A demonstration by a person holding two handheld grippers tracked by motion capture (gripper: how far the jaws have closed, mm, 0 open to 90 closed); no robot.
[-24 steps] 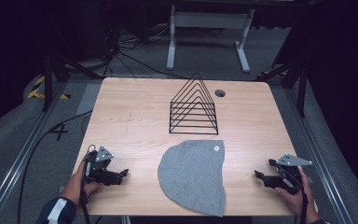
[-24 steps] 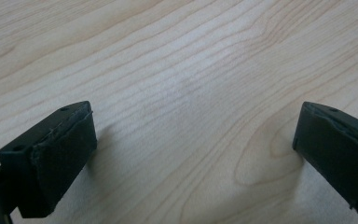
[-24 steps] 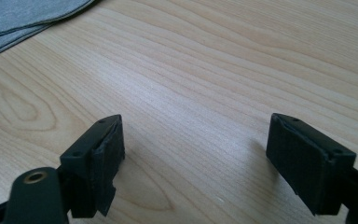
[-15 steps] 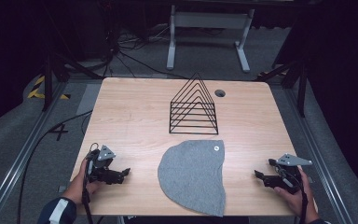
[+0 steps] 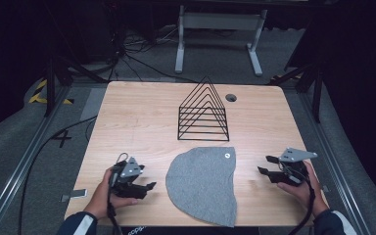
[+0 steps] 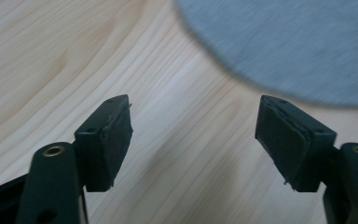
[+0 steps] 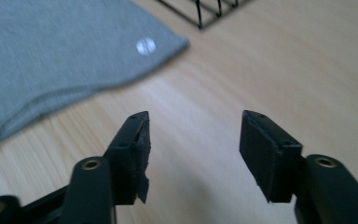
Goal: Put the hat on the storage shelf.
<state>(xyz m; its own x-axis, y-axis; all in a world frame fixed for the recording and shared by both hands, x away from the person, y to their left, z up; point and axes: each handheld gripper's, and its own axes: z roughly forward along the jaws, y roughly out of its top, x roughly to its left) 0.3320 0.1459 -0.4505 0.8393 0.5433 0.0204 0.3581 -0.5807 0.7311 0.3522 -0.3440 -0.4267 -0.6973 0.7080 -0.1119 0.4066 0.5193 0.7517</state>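
A grey cloth (image 5: 203,183) lies flat on the wooden table (image 5: 137,117) near its front edge, with a small white tag (image 5: 226,155) at its far right corner. My left gripper (image 5: 149,187) rests on the table to the cloth's left, open and empty, jaws aimed at the cloth (image 6: 298,42). To the cloth's right my right gripper (image 5: 266,165) stands open with nothing between its jaws. In the right gripper view the cloth (image 7: 51,51) and its tag (image 7: 145,45) lie ahead on the left.
A black wire rack (image 5: 203,113) of triangular dividers stands behind the cloth at mid-table; its base (image 7: 200,11) edges the right gripper view. A round cable hole (image 5: 231,97) is at the back right. Cables and a white stand (image 5: 218,29) lie on the floor beyond.
The left gripper has shifted slightly toward the cloth. The right gripper and cloth have not visibly moved.
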